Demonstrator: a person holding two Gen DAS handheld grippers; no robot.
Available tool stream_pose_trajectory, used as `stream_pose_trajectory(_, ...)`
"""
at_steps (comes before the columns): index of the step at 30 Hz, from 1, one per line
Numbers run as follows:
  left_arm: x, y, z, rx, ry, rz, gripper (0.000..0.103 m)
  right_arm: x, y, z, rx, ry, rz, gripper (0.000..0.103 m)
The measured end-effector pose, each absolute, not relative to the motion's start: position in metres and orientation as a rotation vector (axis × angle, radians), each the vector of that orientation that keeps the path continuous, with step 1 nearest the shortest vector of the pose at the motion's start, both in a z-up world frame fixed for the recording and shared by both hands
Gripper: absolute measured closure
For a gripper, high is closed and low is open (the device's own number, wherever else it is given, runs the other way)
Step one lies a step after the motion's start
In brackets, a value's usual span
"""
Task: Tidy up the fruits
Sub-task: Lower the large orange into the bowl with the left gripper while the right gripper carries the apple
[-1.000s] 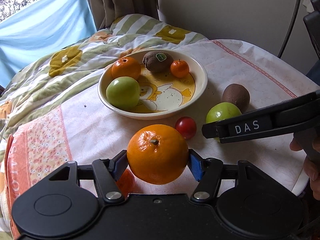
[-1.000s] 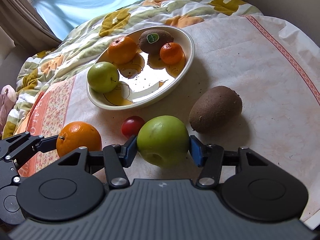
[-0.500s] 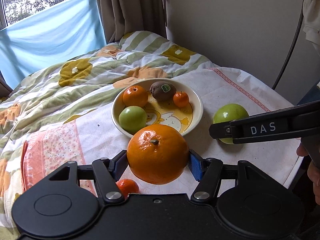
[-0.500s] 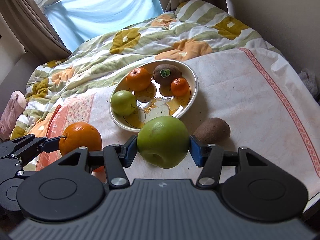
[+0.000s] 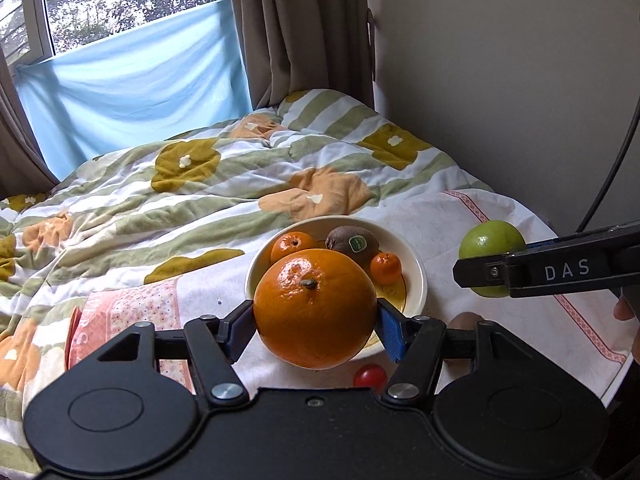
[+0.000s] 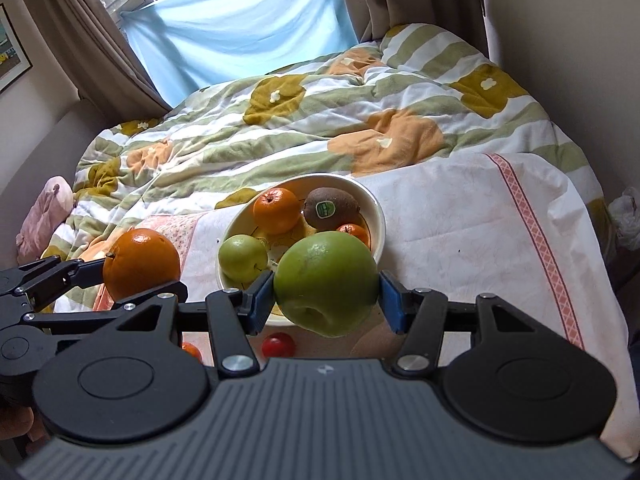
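**Tongs loaded: one orange, one green apple, both above the bowl area**

Left tongs [image 5: 316, 320]: clamped on a large orange [image 5: 315, 307], blue pads pressing its two sides, stem end facing up. The fruit is held in the air in front of the bowl [image 5: 416, 276].

Right tongs [image 6: 326, 294]: clamped on a large green apple [image 6: 326, 282], likewise gripped at both sides and held clear of the tabletop [image 6: 472, 232], in front of the bowl's near rim.

Bowl contents, per the right wrist view: a second orange [image 6: 277, 210] at the back left, a kiwi [image 6: 330, 208] with a green sticker at the back right, a small mandarin [image 6: 354, 232] partly hidden behind the held apple, and a smaller green apple [image 6: 242, 257] at the near left.

Loose items on the tabletop: a small red fruit [image 6: 279, 345], cherry-tomato sized, just in front of the bowl; a small orange fruit [image 6: 193, 350], mostly hidden behind the right tongs.

Surroundings: a pale cloth with a pink patterned border covers the tabletop; a striped floral quilt [image 6: 320, 120] lies behind; a blue sheet [image 6: 240, 28] hangs across the window.
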State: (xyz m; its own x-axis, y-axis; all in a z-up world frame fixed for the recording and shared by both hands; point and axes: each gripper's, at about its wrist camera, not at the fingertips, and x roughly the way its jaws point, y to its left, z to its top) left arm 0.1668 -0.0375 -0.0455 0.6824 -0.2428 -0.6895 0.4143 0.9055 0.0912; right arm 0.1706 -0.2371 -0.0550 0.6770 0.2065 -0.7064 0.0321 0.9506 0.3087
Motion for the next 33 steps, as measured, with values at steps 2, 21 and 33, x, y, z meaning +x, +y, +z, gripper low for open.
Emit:
stream_pose_trajectory(2,0.177,-0.044,-0.047,0.245,0.74,-0.354,0.035,0.182,-0.245,-0.057,0.305,0.831,0.121,0.033)
stream_pose_trajectory(21,0.271,-0.105,-0.123,0.319,0.867,-0.262,0.036,0.292,-0.284,-0.107,0.257,0.949,0.28,0.033)
stream_pose_trajectory(33,0.278,-0.121,-0.143,0.448,0.876,-0.291,0.035,0.306,-0.285,-0.118,0.268,0.968,0.286,0.033)
